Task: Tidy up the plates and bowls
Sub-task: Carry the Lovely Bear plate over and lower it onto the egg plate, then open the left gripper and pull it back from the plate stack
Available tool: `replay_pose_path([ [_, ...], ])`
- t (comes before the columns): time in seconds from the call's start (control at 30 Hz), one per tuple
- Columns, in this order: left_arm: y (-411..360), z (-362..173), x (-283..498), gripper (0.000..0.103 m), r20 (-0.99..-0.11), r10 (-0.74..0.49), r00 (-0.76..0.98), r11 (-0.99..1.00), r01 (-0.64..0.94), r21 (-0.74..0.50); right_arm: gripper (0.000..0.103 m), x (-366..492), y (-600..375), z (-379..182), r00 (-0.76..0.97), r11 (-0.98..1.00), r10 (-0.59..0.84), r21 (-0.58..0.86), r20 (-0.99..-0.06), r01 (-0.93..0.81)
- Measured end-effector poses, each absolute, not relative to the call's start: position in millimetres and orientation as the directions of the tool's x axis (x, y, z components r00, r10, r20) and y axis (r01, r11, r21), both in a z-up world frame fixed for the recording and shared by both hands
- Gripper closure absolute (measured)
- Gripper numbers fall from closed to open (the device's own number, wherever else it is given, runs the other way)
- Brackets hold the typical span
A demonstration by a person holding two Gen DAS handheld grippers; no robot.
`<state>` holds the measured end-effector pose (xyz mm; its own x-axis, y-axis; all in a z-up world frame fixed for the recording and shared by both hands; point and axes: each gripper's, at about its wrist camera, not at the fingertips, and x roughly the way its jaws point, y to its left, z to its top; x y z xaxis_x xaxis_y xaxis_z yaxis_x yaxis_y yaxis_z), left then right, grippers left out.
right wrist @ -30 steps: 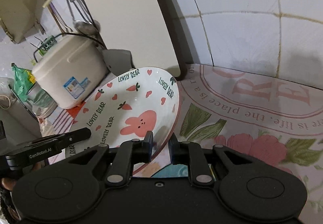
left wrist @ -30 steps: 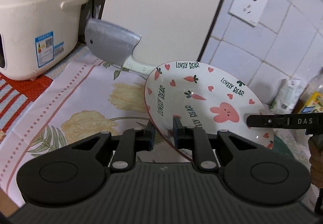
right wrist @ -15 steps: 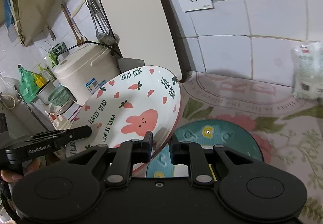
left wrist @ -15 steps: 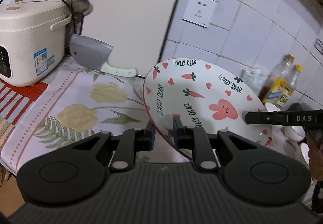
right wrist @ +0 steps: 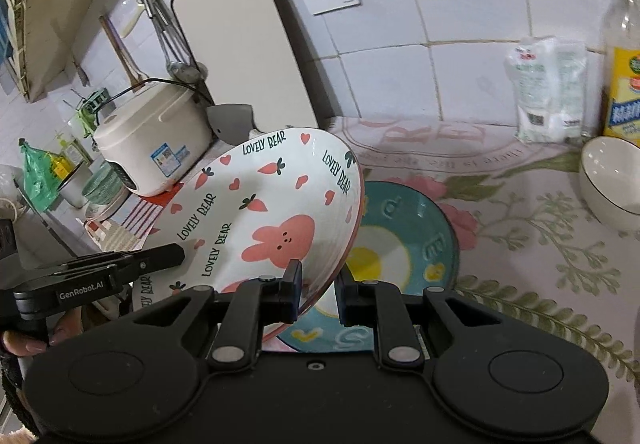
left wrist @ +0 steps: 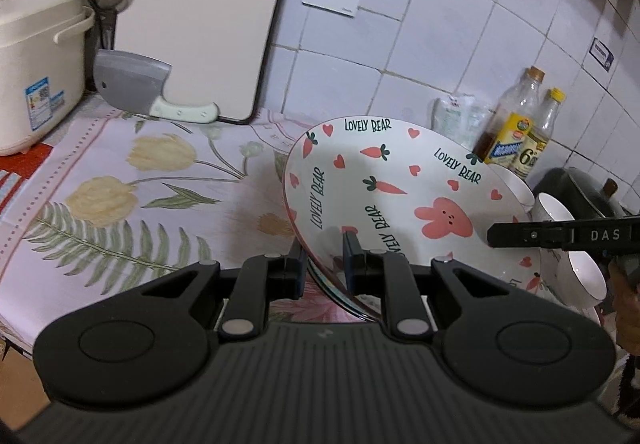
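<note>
A kitchen counter covered by a floral cloth (left wrist: 120,180) runs along a white tiled wall. A large white rabbit plate (right wrist: 264,220), printed with carrots, hearts and the words "Lovely Bear", is held tilted in the air above the counter, carried by both grippers at once.

Beneath it, near the right gripper, a teal plate (right wrist: 416,244) with a fried-egg design lies flat on the cloth. This looks like the likely stacking spot, so the step in hand seems to be lowering the rabbit plate onto it. To do that well, both hands should level the plate, centre it over the teal one, and lower together before either lets go.

The left gripper (left wrist: 323,264) pinches the plate's near-left rim, one pad above and one below. The right gripper (right wrist: 318,292) pinches the opposite rim the same way, jaws nearly pressed together.

To the far right stand small white bowls (left wrist: 554,210), then oil bottles (left wrist: 516,124) against the wall. To the far left sit a rice cooker (left wrist: 36,76) and a cleaver (left wrist: 132,84).
</note>
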<state>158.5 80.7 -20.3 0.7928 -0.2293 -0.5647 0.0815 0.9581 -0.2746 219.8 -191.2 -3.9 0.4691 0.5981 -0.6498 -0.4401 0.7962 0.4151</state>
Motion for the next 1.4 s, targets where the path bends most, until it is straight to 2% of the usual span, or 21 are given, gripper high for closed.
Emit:
replay_pose_path([
  [0.7,43,-64,210,0.086,-0.652,-0.241,0.718,0.959,0.073,-0.275,0.079,242,-221,-51,0.41,0.841,0.537,0.429,-0.737,-0.331],
  [0.9,39,-71,216,0.086,-0.66,-0.201,0.724,0.96,0.013,-0.278,0.074,225,-210,-57,0.47,0.874,0.48,0.357,-0.741,-0.331],
  [1.4,31,-78,222,0.085,-0.676,-0.134,0.724,0.976,-0.021,-0.216,0.074,228,-200,-70,0.554,0.903,0.421,0.272,-0.718,-0.334],
])
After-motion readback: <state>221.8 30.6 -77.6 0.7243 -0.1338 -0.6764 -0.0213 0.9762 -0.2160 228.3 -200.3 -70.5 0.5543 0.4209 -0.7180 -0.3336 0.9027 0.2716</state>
